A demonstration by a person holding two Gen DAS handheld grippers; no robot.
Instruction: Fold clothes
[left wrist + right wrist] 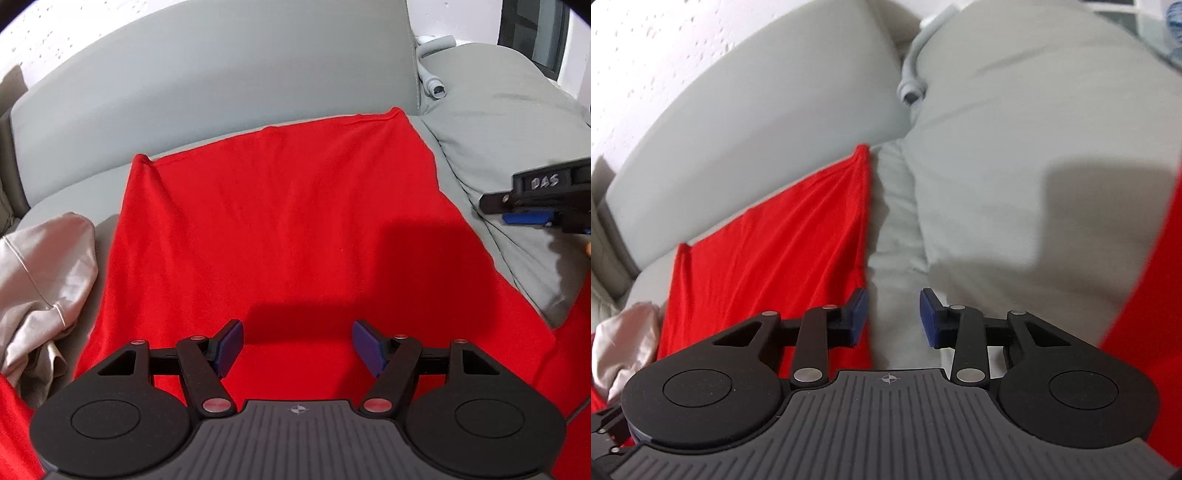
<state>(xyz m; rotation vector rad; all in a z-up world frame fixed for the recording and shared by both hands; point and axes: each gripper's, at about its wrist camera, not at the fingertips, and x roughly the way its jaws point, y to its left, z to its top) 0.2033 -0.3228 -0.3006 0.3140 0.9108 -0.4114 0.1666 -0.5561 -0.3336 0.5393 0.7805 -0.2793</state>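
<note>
left gripper [297, 347]: jaws apart, nothing between, over the red garment [280, 229] spread flat on the grey sofa [184, 85] | right gripper [894, 317]: jaws apart, holding nothing; garment edge by the left jaw, bare cushion ahead | beige cloth [40, 280]: crumpled, left of left jaws

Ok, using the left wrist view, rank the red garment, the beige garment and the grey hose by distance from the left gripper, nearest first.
1. Red garment: right below the open left gripper.
2. Beige garment: crumpled at the left.
3. Grey hose: far back right, in the gap between the sofa cushions.
</note>
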